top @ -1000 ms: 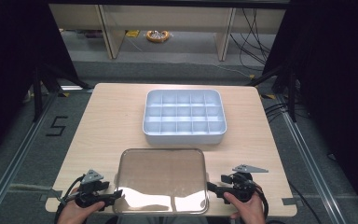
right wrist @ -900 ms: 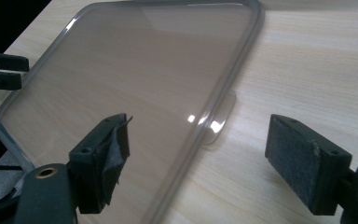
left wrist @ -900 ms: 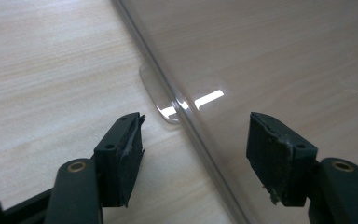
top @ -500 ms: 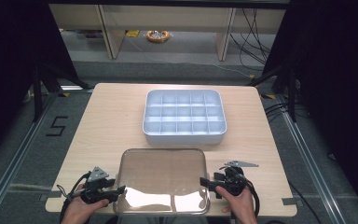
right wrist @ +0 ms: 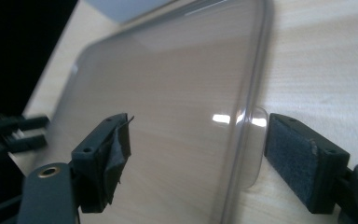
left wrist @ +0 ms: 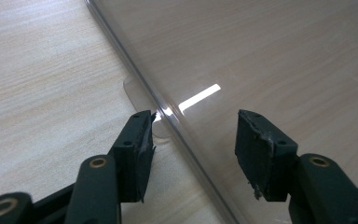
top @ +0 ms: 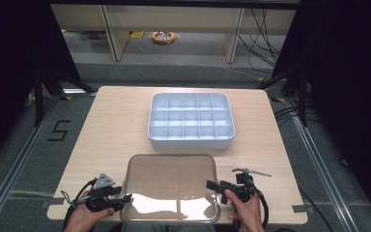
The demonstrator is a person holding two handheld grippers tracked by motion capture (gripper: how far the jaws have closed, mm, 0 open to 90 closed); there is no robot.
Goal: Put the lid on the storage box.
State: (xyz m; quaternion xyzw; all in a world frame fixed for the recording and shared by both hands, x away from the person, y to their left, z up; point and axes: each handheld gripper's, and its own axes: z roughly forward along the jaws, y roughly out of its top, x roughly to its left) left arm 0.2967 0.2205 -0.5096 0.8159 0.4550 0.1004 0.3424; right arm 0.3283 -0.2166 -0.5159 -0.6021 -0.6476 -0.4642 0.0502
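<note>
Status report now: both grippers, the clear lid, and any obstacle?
Left gripper open astride lid edge, jaws just closing. Right gripper open astride opposite edge. Clear lid flat on table. No obstacle.

A clear plastic rectangular lid (top: 174,186) lies on the light wooden table (top: 111,130). Behind it stands a pale blue compartmented plastic tray (top: 191,121).

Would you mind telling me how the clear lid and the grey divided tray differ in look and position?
The clear lid is see-through and flat; the grey divided tray is opaque and split into compartments. The lid lies near the table's front edge between the left gripper and right gripper; the tray sits farther back, untouched. Both are rounded rectangles.
</note>
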